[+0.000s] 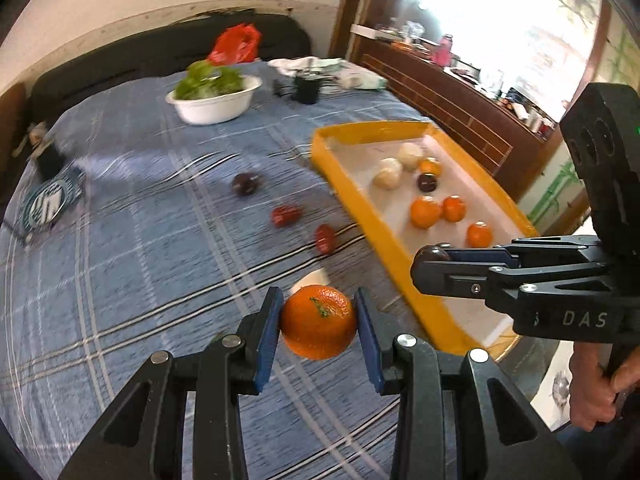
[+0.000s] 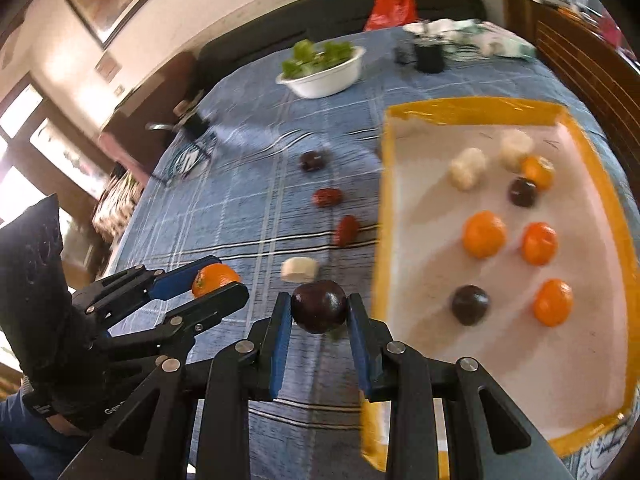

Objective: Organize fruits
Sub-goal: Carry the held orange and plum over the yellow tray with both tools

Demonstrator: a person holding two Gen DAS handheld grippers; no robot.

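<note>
1. Left tool (image 1: 318, 322): its blue-padded fingers clamp a round orange tangerine (image 1: 318, 322) with a dimpled skin and a green stem scar, held above the blue checked cloth of the table (image 1: 140, 240), near the tray's left wall.
2. Right tool (image 2: 319, 308): it grips a smooth, glossy dark plum (image 2: 319, 306) by its sides, just left of the tray's near corner.
3. Tray (image 2: 592, 168): rectangular and shallow, with yellow walls and a white floor; inside lie four tangerines, two dark plums and two pale, rough-surfaced lumps.
4. Loose fruit left of the tray: two wrinkled red dates (image 2: 327, 197), one dark plum (image 2: 312, 161) farther off, and a pale cylindrical piece (image 2: 299, 269) nearest.
5. Far side: a white round bowl (image 1: 214, 106) of leafy greens.
</note>
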